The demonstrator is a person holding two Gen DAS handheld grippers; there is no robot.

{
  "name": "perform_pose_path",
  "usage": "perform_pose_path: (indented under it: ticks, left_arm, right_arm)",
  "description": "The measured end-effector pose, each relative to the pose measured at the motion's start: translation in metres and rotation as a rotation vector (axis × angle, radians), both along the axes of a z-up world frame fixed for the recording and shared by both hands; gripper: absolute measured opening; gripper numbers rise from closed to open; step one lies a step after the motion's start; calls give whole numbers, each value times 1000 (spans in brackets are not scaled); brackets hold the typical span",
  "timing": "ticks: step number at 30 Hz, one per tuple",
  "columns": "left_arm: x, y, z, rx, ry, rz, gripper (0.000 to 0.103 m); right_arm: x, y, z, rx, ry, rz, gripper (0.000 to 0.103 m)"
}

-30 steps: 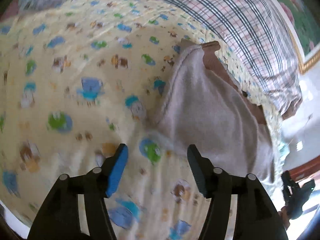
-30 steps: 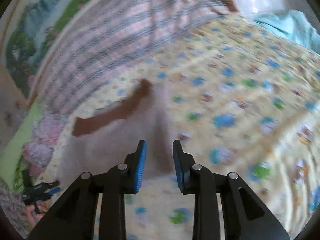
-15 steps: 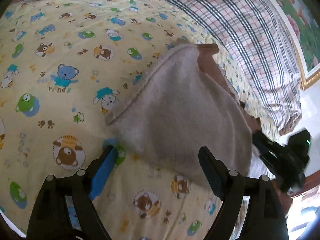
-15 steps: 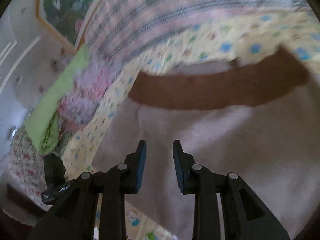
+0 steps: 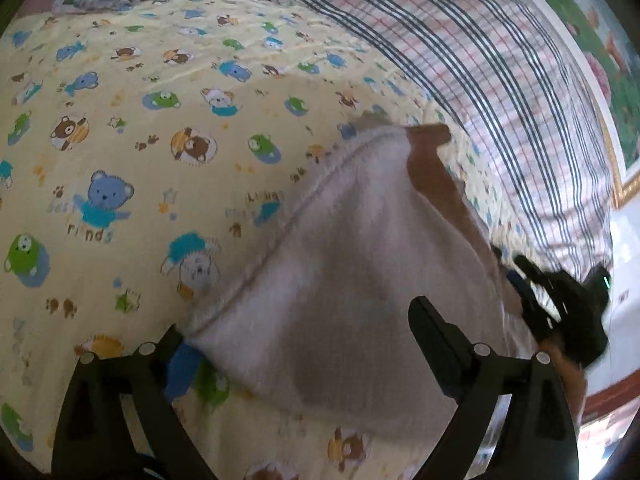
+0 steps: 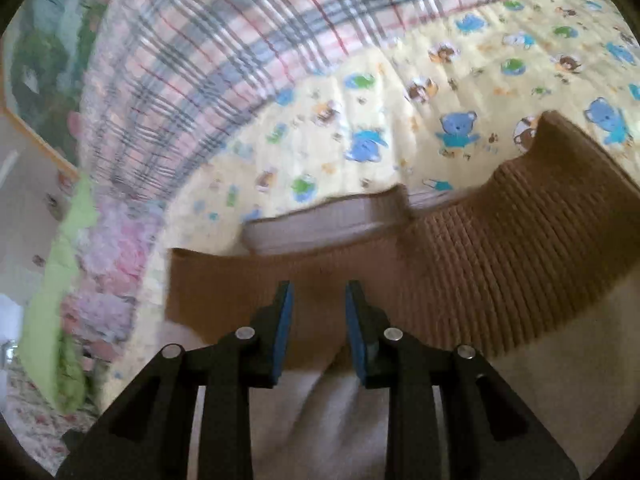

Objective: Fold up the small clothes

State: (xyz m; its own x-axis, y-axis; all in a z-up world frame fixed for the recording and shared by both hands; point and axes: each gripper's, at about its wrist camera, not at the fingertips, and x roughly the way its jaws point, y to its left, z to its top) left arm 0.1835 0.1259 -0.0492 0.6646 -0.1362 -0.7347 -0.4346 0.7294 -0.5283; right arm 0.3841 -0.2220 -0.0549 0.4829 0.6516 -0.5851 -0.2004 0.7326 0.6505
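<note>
small beige garment [image 5: 352,280] lies flat on the yellow bear-print quilt [image 5: 168,128], filling the lower centre and right of the left wrist view. a brown ribbed waistband [image 6: 460,264] runs along one end; in the right wrist view it crosses the middle of the frame from left to right. a stitched hem edge runs diagonally from upper centre to lower left in the left view. plaid blanket [image 5: 500,80] sits beyond the quilt, upper right.

left gripper [image 5: 304,344]: jaws have just been opening and now stand wide apart, straddling the lower corner of the garment, not pressing on it. the blue pad on the left finger sits at the hem corner; cannot tell if it touches.

right gripper [image 6: 319,320]: jaws partly apart, a narrow gap. waistband cloth shows in the gap, pads not visibly pinching it. seen also at the right edge of the left view.

handling, as judged: light, soft knit, limp, will drape and sag when lifted, no risk of breakage. fuzzy face should grip well against the pads. ribbed band is thicker and firmer, the better place to pinch; hem corner is the matching hold at the other end. thin single layer may bunch or drag quilt with it.
</note>
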Motion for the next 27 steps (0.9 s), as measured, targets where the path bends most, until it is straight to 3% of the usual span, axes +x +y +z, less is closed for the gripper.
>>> perform_pose_path:
  ticks: [3, 4, 6, 8, 10, 17, 19, 20, 21, 23, 27]
  left_arm:
    - [7, 1, 2, 22, -1, 27, 92]
    - [7, 0, 3, 31, -2, 31, 86]
    - [9, 0, 5, 42, -9, 24, 61]
    - [14, -1, 8, 28, -18, -17, 25]
    - [17, -9, 21, 96, -22, -44, 16]
    - [15, -82, 84, 241, -183, -231, 9]
    - [17, -119, 95, 258, -219, -327, 9]
    - [17, -133, 97, 265, -227, -360, 9]
    - [19, -156, 97, 279, -230, -415, 9]
    - [21, -182, 89, 300, -221, -469, 8]
    - [28, -214, 55, 323, -130, -538, 8]
  right_arm:
    - [-24, -4, 11, 29, -26, 25, 29]
    - [-29, -7, 13, 43, -30, 35, 29]
    - [-40, -5, 16, 44, -28, 48, 29]
    - [-49, -5, 16, 37, -23, 66, 29]
    - [-57, -8, 13, 35, -14, 79, 29]
    - [-69, -35, 15, 57, 2, 103, 31]
    - [-67, -44, 17, 88, 18, 112, 58]
    - [-66, -49, 18, 103, 27, 109, 64]
    - [-65, -54, 20, 114, 34, 107, 70]
    - [-63, -65, 22, 173, 45, 114, 72]
    - [-56, -75, 16, 212, 85, 128, 77]
